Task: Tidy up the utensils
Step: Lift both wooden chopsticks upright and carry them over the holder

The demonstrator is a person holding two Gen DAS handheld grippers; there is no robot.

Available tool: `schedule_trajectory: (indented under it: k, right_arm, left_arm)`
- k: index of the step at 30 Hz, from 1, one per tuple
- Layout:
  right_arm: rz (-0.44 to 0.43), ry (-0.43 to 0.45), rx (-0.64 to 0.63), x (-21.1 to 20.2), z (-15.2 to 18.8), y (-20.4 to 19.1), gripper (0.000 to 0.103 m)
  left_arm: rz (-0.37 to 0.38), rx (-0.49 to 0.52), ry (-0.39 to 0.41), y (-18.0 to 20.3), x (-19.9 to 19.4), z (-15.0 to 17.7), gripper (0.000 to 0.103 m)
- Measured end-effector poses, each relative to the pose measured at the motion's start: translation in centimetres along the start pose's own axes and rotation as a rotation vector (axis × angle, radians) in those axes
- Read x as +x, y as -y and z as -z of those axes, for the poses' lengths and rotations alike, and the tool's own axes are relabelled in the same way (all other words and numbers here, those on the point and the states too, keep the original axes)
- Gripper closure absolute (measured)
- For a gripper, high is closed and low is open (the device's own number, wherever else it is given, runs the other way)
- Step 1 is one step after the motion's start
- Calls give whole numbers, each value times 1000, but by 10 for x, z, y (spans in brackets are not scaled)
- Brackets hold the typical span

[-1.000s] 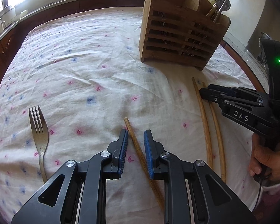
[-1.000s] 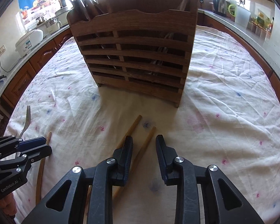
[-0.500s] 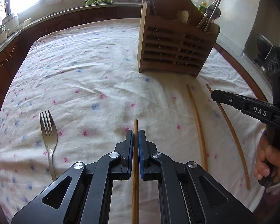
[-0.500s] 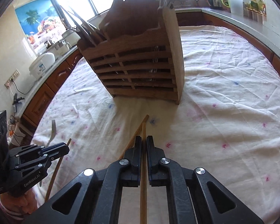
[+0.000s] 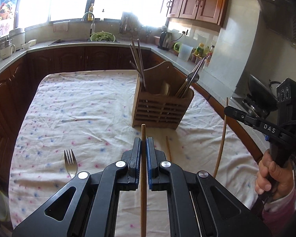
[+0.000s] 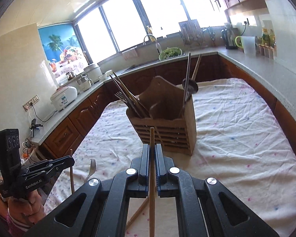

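Note:
My left gripper (image 5: 143, 141) is shut on a wooden chopstick (image 5: 143, 177), lifted off the table and pointing at the wooden utensil holder (image 5: 161, 108). My right gripper (image 6: 152, 148) is shut on another wooden chopstick (image 6: 152, 177), also lifted; it shows in the left wrist view (image 5: 221, 138). A third chopstick (image 5: 168, 150) lies on the cloth between them, also seen in the right wrist view (image 6: 137, 213). A metal fork (image 5: 70, 163) lies on the cloth to the left (image 6: 91, 167). The holder (image 6: 167, 126) has chopsticks, forks and a ladle in it.
The table has a white flowered cloth (image 5: 79, 108). Kitchen counters (image 6: 266, 67) with a sink, a rice cooker (image 6: 64, 96) and bottles run around it. The left gripper body (image 6: 35, 171) shows at the lower left of the right wrist view.
Both grippers closed on a chopstick each and lifted them off the cloth. Both views tilted up from the table toward the holder and the kitchen.

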State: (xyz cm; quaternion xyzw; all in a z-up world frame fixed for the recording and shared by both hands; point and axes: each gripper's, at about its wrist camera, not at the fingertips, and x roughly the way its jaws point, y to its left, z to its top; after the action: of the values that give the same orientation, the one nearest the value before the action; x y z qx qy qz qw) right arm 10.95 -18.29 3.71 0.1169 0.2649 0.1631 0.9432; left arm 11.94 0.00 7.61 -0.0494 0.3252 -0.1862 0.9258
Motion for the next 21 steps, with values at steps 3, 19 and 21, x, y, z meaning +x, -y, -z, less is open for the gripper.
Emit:
schedule_trajectory:
  k: [3,19,21]
  right_arm:
    - [-1,49,-19,-18,-9,-6,98]
    - [0,112,-24,-34,-25,-5,98]
    - [2,122,-20,-35,-27,-3,98]
  left_arm:
    - [6,-2,47,1,-15,-7,99]
    - [12,1,122,7,-25,-26,99]
    - [15,-2,134,6,-25,-30,99]
